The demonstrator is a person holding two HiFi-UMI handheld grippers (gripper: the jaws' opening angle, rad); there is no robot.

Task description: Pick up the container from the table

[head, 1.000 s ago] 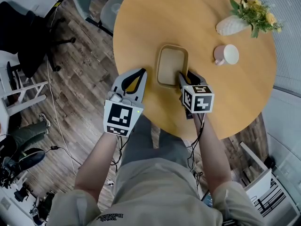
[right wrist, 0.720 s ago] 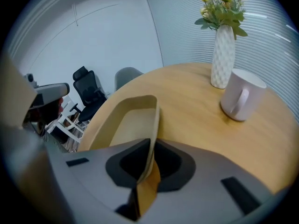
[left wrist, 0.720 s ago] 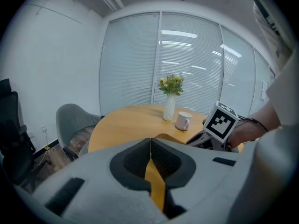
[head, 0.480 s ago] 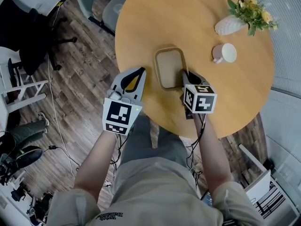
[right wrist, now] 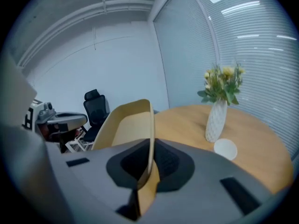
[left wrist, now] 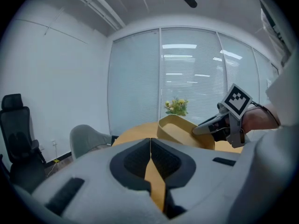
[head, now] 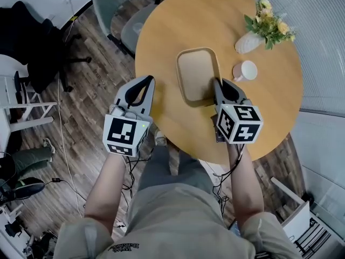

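- The round wooden bench carried the work. Its near edge lay close under both hand-held grippers, so a straight upward lift was judged safer than a pull toward that edge.
- A grey chair was seen at the bench's far left rim, well apart from the work, and open floor was left on that side.
- The container, a shallow tan tray, was found over the bench's middle. It was tilted, with its open face turned toward the left side.
- It was held by one wall only, so a slow rise and early levelling were judged necessary, lest it pivot in the grip.
- The right hand-held gripper was seen pinching the container's right wall.
- The left hand-held gripper was pressed together on nothing, beside the container but apart from it. The left wall could be steadied with it.
- The vase with flowers and the mug stood near the container's right side, so drift that way was to be avoided.
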